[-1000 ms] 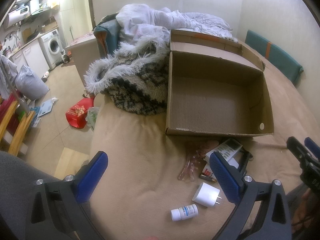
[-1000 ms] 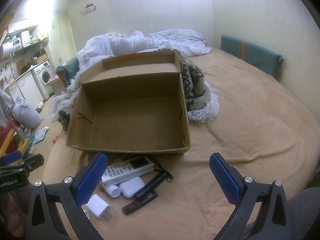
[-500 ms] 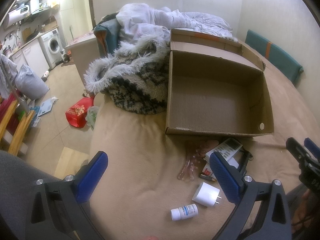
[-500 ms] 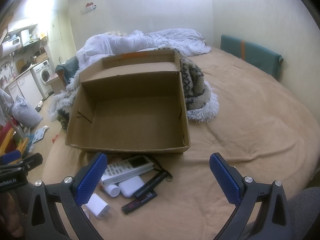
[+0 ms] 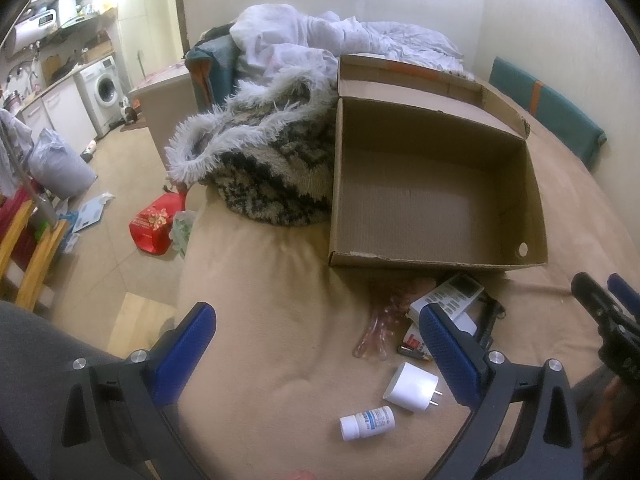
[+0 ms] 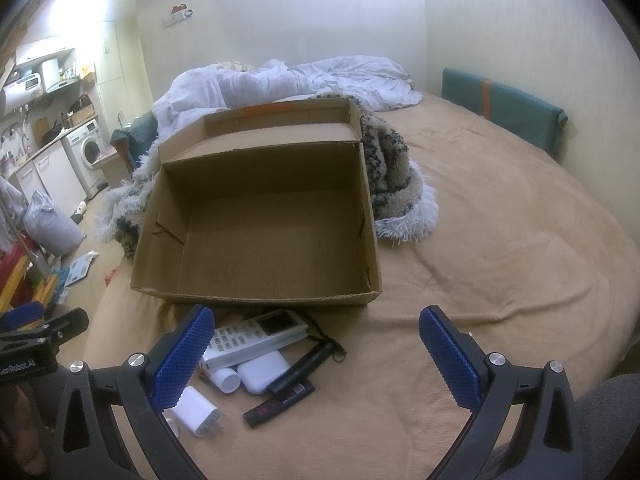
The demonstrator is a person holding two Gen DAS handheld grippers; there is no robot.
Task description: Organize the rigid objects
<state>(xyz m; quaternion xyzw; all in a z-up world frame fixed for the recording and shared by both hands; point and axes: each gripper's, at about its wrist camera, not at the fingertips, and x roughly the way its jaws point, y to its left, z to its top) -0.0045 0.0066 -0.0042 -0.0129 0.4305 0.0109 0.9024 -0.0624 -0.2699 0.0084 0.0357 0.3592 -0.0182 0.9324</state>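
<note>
An empty open cardboard box (image 5: 436, 196) (image 6: 264, 236) lies on the tan bed. In front of it lie a white remote (image 6: 256, 334) (image 5: 448, 298), a white charger plug (image 5: 412, 386) (image 6: 196, 410), a small white pill bottle (image 5: 366, 423), a white case (image 6: 264, 371), a black pen-like stick (image 6: 306, 367), a flat black item (image 6: 280, 402) and a clear pink plastic piece (image 5: 380, 328). My left gripper (image 5: 316, 354) is open and empty above the bed's near edge. My right gripper (image 6: 316, 356) is open and empty, just right of the pile.
A shaggy grey-and-black throw (image 5: 260, 160) lies against the box's left side, with white bedding (image 5: 320, 40) behind. The bed's left edge drops to a cluttered floor with a red bag (image 5: 154, 226). A teal cushion (image 6: 504, 108) stands by the far wall.
</note>
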